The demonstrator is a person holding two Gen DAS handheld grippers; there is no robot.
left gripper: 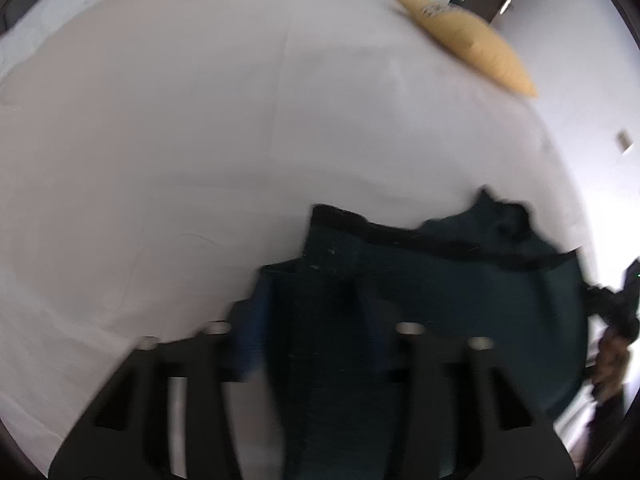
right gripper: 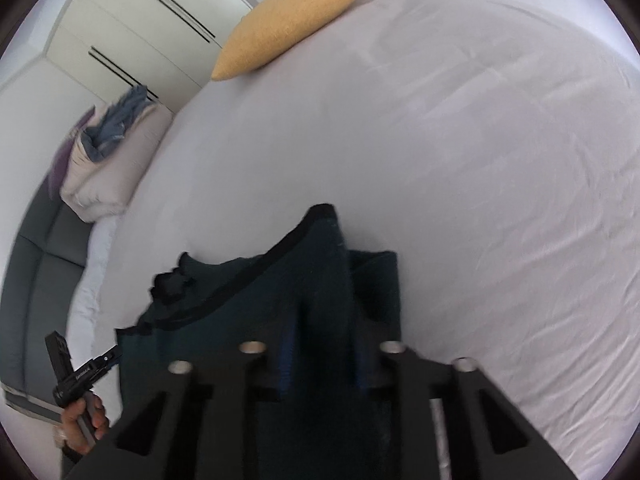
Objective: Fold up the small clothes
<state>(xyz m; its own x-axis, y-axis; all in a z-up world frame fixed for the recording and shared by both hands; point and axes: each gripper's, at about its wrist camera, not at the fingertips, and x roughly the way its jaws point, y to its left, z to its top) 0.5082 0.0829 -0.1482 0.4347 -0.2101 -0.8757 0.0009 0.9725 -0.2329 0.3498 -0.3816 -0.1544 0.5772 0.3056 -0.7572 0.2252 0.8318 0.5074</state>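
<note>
A small dark teal garment (left gripper: 440, 276) with a black hem band hangs stretched between my two grippers over the white bed. My left gripper (left gripper: 316, 344) is shut on one edge of it, cloth bunched between the fingers. My right gripper (right gripper: 320, 360) is shut on the other edge of the garment (right gripper: 248, 312). The left gripper also shows in the right wrist view (right gripper: 108, 358), pinching the cloth's far corner. The right gripper's body shows at the right edge of the left wrist view (left gripper: 616, 312). The fingertips are hidden by cloth.
The white bed sheet (left gripper: 240, 128) spreads under everything. A yellow pillow (right gripper: 288, 24) lies at the bed's far edge, also in the left wrist view (left gripper: 472, 40). A beige folded duvet with blue cloth on it (right gripper: 112, 152) sits on a grey sofa (right gripper: 36, 264). White wardrobe doors (right gripper: 132, 20) stand behind.
</note>
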